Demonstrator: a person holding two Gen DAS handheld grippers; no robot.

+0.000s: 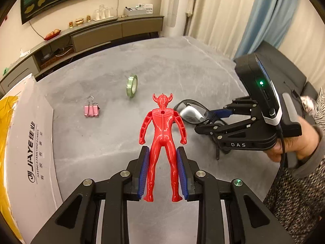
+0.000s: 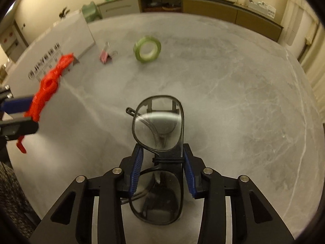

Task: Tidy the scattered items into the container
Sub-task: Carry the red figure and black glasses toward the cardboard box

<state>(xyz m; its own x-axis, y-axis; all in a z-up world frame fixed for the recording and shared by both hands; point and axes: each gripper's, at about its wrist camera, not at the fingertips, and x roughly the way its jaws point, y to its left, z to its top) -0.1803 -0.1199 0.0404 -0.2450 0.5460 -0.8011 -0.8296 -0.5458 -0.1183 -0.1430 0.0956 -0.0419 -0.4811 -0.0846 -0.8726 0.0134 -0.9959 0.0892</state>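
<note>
My left gripper (image 1: pixel 162 152) is shut on the legs of a red toy figure (image 1: pixel 162 130), held above the grey table (image 1: pixel 182 67). My right gripper (image 2: pixel 162 152) is shut on the bridge of black-framed glasses (image 2: pixel 158 122), lenses stacked fore and aft. In the left wrist view the right gripper (image 1: pixel 215 120) hovers at the right with the glasses (image 1: pixel 192 111). A pink binder clip (image 1: pixel 91 109) and a green tape roll (image 1: pixel 132 86) lie on the table. The white cardboard box (image 1: pixel 30 142) with yellow lining stands at the left.
A person's hand (image 1: pixel 294 146) in a patterned sleeve grips the right tool. In the right wrist view the box (image 2: pixel 50 46) sits far left, with the clip (image 2: pixel 106 56) and tape (image 2: pixel 147 49) beyond the glasses. A low sideboard (image 1: pixel 97 34) lines the far wall.
</note>
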